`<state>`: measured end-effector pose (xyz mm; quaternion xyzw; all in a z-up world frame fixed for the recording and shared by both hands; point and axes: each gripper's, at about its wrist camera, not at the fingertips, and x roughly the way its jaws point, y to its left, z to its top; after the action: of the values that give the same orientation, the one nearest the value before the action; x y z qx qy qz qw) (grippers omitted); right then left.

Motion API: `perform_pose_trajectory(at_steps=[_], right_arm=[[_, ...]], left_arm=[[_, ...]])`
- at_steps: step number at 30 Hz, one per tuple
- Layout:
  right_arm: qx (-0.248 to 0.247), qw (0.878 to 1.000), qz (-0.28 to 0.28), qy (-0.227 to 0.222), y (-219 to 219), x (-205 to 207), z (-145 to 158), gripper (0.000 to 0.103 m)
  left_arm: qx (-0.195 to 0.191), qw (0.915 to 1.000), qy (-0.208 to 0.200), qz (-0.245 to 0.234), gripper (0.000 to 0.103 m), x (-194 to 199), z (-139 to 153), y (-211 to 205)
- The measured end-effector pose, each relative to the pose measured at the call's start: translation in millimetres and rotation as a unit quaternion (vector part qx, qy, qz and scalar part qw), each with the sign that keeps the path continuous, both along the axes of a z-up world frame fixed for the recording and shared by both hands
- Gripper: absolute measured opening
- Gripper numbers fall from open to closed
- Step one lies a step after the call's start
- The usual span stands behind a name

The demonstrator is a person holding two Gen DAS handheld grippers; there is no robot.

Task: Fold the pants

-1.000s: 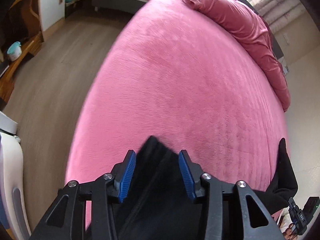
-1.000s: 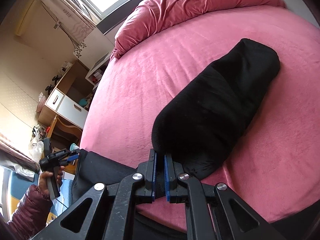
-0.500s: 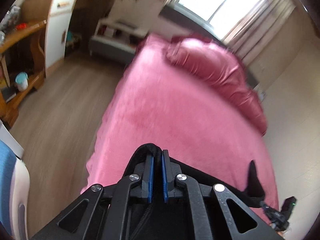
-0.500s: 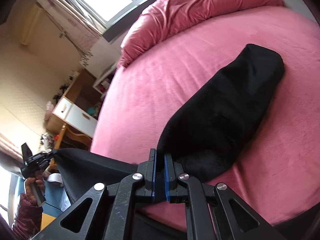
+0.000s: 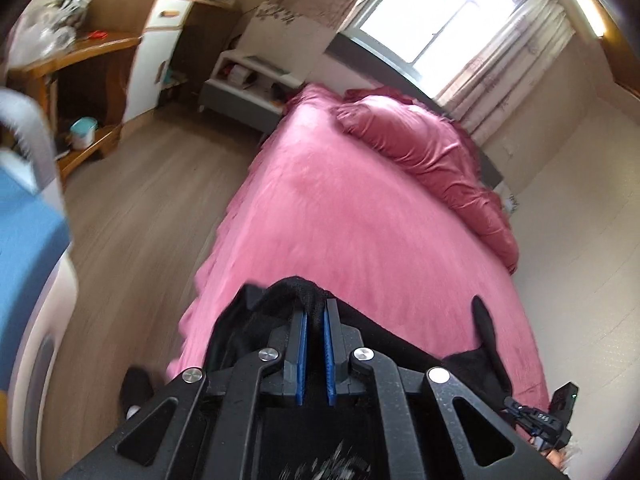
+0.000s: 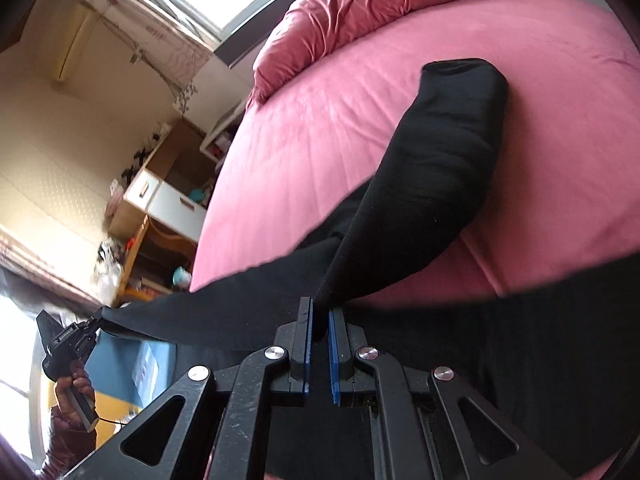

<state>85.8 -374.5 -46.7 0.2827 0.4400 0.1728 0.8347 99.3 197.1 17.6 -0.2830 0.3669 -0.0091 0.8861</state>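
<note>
Both units pinch the black pants: the left hand-held gripper [image 5: 314, 314] has its blue pads pressed together on a bunched hem or waist edge at lower centre of the left wrist view, and the right hand-held gripper [image 6: 320, 312] is likewise clamped on a fabric edge at lower centre of the right wrist view. Pants [image 6: 440, 168] run from the right unit's pinch up and to the right across the pink bed [image 6: 300, 152], long axis diagonal, far end resting on the bed at upper right of that frame. A second band of fabric stretches taut from that pinch to the lower left, ending at the left unit. Judgement: cloth is lifted and spread between the two pinches, near edge off the bed. The next fold likely carries the held edge along the long axis toward the far end; the right unit is the nearer to it.
</note>
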Motion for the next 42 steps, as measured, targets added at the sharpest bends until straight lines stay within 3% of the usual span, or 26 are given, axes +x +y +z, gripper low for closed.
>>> perform_pose_trajectory(at_steps=[4,8,11,13,15,19,23,26,28,30,34,39,42], right_arm=[[-0.018,0.999,0.022,0.015,5,-31,-14,0.007],[-0.042,0.997,0.034,0.049,13,-54,-44,0.007],[-0.053,0.996,0.035,0.069,16,-62,-62,0.007],[-0.058,0.995,0.035,0.079,18,-66,-72,0.006],[-0.072,0.993,0.041,0.088,22,-67,-79,0.0],[-0.085,0.99,0.047,0.105,28,-69,-96,0.0],[-0.038,0.992,0.04,0.109,25,-70,-98,0.002],[-0.02,0.995,0.028,0.099,14,-74,-88,0.005],[-0.023,0.995,0.009,0.095,6,-73,-80,0.02],[-0.028,0.996,-0.012,0.089,-3,-68,-73,0.048],[-0.047,0.996,-0.045,0.069,-16,-52,-52,0.049],[-0.123,0.989,-0.07,0.051,-16,-11,-23,0.049],[-0.145,0.985,-0.085,0.042,-20,24,-6,0.049]], left_arm=[[0.001,0.9993,0.033,0.017,0.007,-33,-35,-1],[-0.01,0.9943,0.101,0.033,0.007,-57,-90,-3],[-0.048,0.9887,0.134,0.049,0.009,-70,-118,0],[-0.1,0.9809,0.149,0.076,0.017,-81,-132,9],[-0.142,0.9744,0.148,0.093,0.023,-94,-137,16],[-0.207,0.9628,0.135,0.109,0.029,-110,-134,24],[-0.25,0.9532,0.12,0.12,0.035,-117,-128,26],[-0.243,0.9535,0.136,0.116,0.038,-110,-129,22],[-0.23,0.9541,0.157,0.111,0.038,-107,-136,16],[-0.227,0.9544,0.161,0.107,0.036,-104,-139,9],[-0.169,0.9706,0.142,0.095,0.016,-93,-125,-2],[-0.125,0.9828,0.107,0.083,0.012,-78,-102,-5],[-0.094,0.9849,0.126,0.073,0.011,-72,-107,-11]])
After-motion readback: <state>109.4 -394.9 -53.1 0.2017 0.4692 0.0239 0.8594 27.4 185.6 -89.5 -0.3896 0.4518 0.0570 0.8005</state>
